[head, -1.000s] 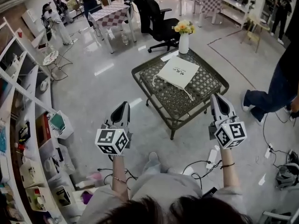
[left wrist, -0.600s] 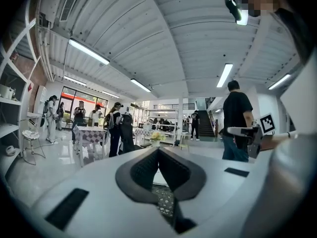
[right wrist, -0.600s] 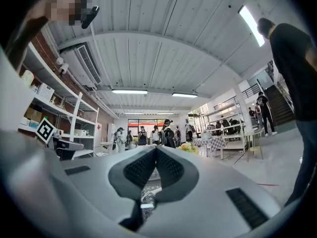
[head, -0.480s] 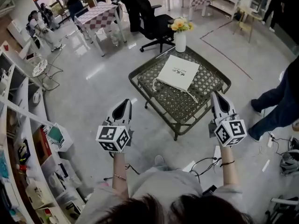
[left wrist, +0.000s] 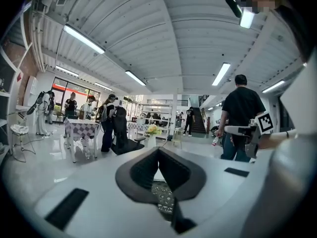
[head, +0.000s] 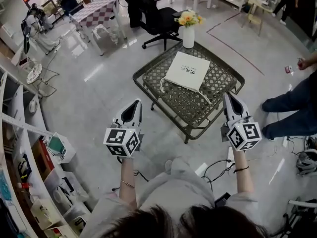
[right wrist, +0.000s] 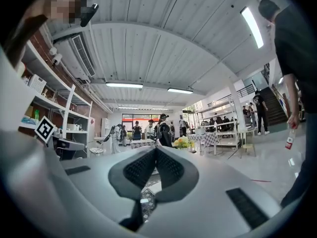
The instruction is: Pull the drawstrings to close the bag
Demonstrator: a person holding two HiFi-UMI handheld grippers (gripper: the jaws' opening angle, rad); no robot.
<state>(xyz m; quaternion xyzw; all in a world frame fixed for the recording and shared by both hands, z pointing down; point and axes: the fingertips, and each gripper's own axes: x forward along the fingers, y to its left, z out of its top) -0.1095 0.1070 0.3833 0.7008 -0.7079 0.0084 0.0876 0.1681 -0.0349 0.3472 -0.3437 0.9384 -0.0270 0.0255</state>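
A flat white drawstring bag (head: 187, 71) lies on a dark lattice coffee table (head: 218, 94), its white cords (head: 163, 86) trailing toward me over the mesh. My left gripper (head: 135, 105) hovers above the floor to the left of the table's near corner, jaws shut and empty. My right gripper (head: 229, 97) hangs over the table's near right edge, also shut with nothing in it. Both point toward the table, a good way short of the bag. In the left gripper view only a sliver of the table mesh (left wrist: 162, 195) shows past the closed jaws.
A white vase with yellow flowers (head: 188, 29) stands at the table's far corner. A black office chair (head: 151, 14) sits behind it. A person's legs in jeans (head: 292, 108) stand to the right. Shelving (head: 20, 148) runs along the left; cables (head: 218, 167) lie on the floor.
Both grippers have moved forward toward the table, still shut. The view has shifted so the table sits closer. The person on the right has shifted position.
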